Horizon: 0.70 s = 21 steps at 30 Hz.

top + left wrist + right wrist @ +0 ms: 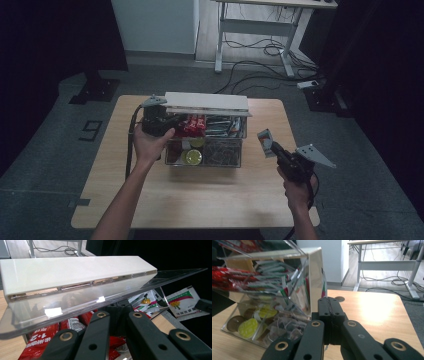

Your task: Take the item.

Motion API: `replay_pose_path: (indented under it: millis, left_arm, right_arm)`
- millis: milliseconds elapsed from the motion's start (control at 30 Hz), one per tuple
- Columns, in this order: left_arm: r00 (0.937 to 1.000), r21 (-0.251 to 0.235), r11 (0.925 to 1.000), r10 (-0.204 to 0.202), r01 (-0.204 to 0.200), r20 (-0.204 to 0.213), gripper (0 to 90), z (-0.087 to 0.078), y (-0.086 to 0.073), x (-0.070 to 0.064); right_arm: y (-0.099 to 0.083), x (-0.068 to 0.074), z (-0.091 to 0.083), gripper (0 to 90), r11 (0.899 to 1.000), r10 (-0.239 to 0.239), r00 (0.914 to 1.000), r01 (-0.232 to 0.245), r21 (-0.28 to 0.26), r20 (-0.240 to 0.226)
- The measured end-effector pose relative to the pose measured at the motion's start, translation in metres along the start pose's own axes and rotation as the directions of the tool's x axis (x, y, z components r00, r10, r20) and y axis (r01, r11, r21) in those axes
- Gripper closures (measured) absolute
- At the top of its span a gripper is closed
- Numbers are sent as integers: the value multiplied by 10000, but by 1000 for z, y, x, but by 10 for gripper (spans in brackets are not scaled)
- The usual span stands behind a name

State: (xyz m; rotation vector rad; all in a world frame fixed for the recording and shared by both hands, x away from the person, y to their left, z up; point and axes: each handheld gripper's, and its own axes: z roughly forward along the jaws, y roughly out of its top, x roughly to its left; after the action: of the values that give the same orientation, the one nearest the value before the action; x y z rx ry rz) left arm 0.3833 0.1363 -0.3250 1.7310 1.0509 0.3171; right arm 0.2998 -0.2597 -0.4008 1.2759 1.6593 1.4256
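Left gripper [172, 121] is clenched under the clear box's [222, 152] raised lid [207, 103]; right gripper [265, 140] grasps a sachet [264, 137] over the counter [200, 195].

**Dim room, grey floor**

Grey carpeted floor [60, 150] all round, dark at both sides. Light wooden square table [200, 195] in the middle. White-framed metal desk [260, 25] at the back, black cables [260, 50] looped beneath. Pale white wall panel [155, 22] beside it. Black floor stand base [95, 90] at left.
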Motion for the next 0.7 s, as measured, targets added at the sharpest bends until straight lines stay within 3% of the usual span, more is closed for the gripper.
replay_pose_path:
  millis: [700]
  left_arm:
    - [10000,55,10000,-5,5,-39,900,2,-2,-2]
  right_arm:
    - [-56,-27,7,894,9926,786,9961,-819,899,393]
